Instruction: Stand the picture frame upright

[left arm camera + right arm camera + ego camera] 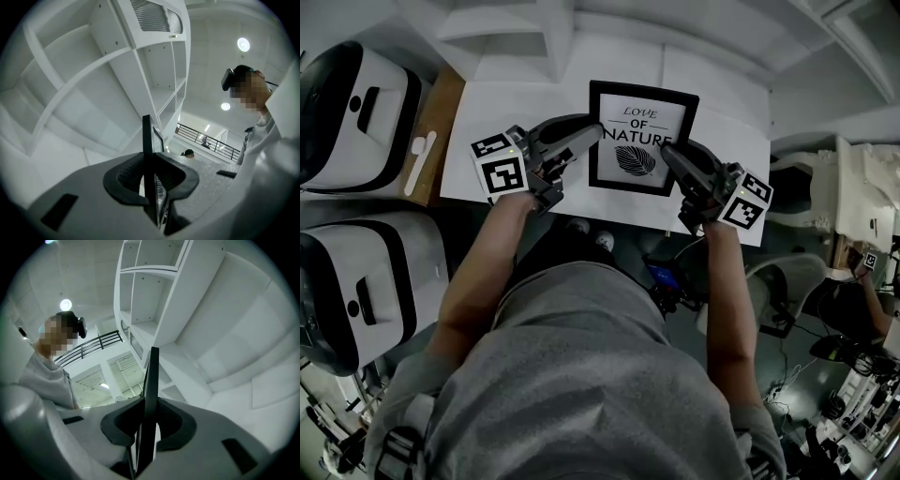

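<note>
Black picture frame [639, 139], white print inside reading LOVE OF NATURE above a leaf drawing. It is over the white surface [502, 108], with the print facing the head view and its top edge on the side away from the person. Cannot tell whether its lower edge touches the surface.

Left hand-held gripper [584, 139] grips the frame's left edge; right hand-held gripper [673, 155] grips the right edge. Both arms reach forward, one on each side of the frame.

Left gripper view: the frame's thin dark edge [147, 140] stands upright between the ribbed pads [125, 176]. The jaws are closed to a narrow gap and press on it from both sides.

Right gripper view: same picture. The frame edge [152, 376] is pinched between the pads [172, 420], jaws nearly together.

A white shelf unit [154, 61] rises beyond the frame in both gripper views.
</note>
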The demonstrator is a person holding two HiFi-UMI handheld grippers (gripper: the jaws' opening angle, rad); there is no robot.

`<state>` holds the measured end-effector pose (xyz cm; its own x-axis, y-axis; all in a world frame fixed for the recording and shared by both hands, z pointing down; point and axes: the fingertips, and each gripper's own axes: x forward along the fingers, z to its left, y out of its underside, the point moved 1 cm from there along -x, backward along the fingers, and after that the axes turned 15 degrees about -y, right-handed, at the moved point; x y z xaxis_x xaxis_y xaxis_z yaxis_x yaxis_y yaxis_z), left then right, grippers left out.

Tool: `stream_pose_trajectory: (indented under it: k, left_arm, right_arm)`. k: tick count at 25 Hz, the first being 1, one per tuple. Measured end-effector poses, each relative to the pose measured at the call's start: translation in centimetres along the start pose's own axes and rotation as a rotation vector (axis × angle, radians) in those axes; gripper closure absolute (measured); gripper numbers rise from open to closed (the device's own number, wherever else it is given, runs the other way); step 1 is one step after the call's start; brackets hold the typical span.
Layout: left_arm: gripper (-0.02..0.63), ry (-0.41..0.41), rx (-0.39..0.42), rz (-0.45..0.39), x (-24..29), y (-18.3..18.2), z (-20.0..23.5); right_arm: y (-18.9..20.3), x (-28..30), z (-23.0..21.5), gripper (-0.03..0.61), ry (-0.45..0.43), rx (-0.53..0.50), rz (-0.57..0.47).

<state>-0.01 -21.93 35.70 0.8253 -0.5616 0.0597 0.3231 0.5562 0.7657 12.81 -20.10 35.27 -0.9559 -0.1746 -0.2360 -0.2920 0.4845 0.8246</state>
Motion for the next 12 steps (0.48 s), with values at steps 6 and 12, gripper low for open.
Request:
stream_pose_trajectory:
  k: [6, 12]
  left_arm:
    - [0.538, 0.005, 0.032, 0.008, -0.03, -0.18, -0.46]
    - [0.538, 0.035, 0.023, 0.013, 0.17, 0.16, -0.09]
  right_arm:
    - [0.15, -0.13, 0.47, 0.506, 0.047, -0.021, -0.028]
    - [0.39, -0.25, 0.50, 0.506, 0.075, -0.035, -0.031]
